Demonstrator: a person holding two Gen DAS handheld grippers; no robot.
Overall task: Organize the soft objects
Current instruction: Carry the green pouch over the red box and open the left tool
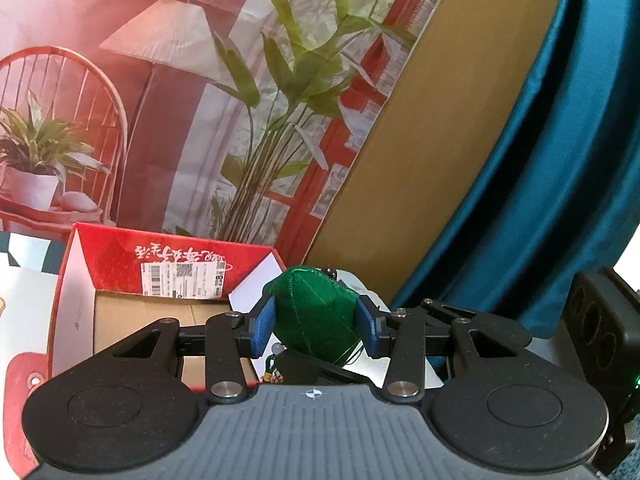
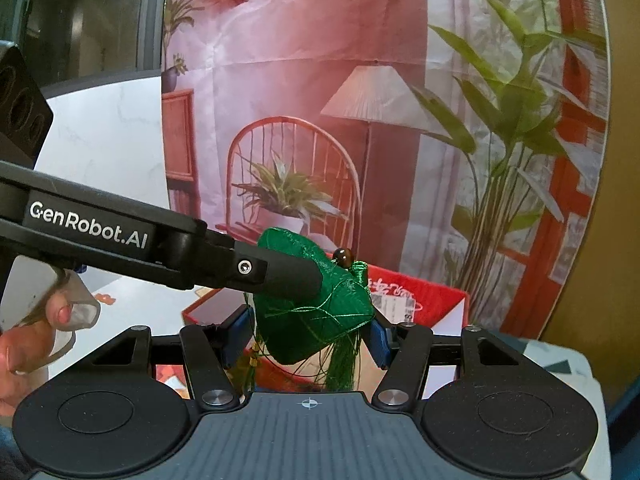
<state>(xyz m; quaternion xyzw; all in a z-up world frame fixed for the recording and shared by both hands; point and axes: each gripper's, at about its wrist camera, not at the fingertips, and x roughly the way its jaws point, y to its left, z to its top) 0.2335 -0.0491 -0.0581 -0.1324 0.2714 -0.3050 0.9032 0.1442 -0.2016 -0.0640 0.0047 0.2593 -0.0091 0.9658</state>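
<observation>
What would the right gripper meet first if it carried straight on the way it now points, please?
Probably the green silk sachet, already between the right gripper pads and held by the left gripper. Past it lies the open red box, though depth is unclear.

Green silk sachet (image 1: 316,318), tasselled; held aloft above red box (image 1: 120,280).

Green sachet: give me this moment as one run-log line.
left gripper: shut on green sachet | right gripper: open around it, fingers apart | red box: open, behind | sachet airborne, not yet boxed
</observation>
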